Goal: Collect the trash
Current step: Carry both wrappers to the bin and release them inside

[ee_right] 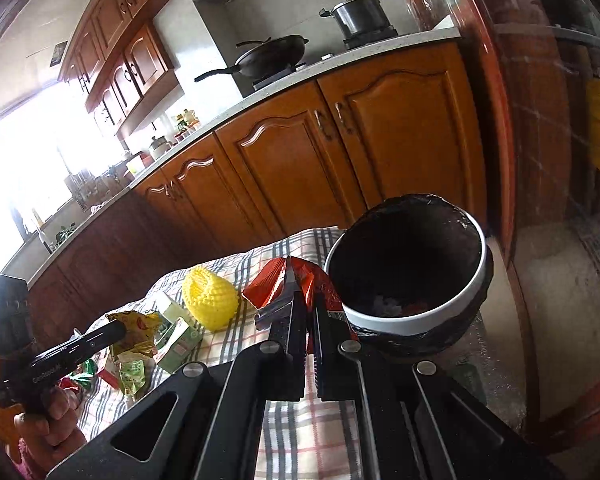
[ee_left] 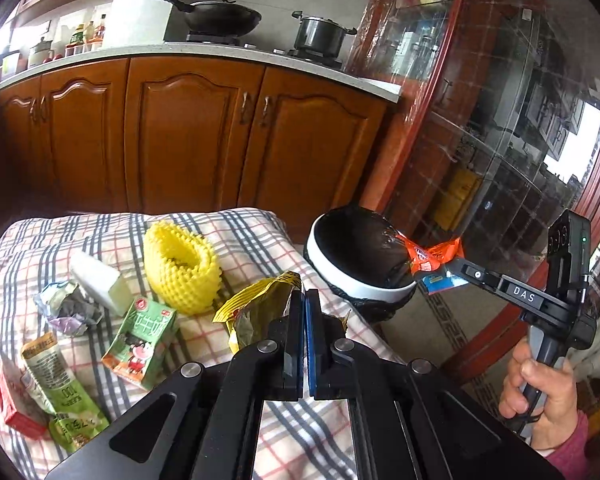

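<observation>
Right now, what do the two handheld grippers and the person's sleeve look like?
Both are black metal. The left gripper has flat parallel fingers, one with a blue pad, on linkage arms with round silver pivot pins. The right gripper carries white DAS lettering, a boxy black camera block with a green light, and a dark grey handle. The hand holding it shows a pink knitted sleeve.

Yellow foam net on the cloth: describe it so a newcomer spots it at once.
Start at the plaid cloth in front of the wooden cabinets, left of the black-lined trash bin. Near the cloth's far middle lies the yellow foam net, a curled tube open at its top. It is the only plain bright yellow, bumpy piece; the white foam block and green carton beside it are smooth or printed.
</observation>
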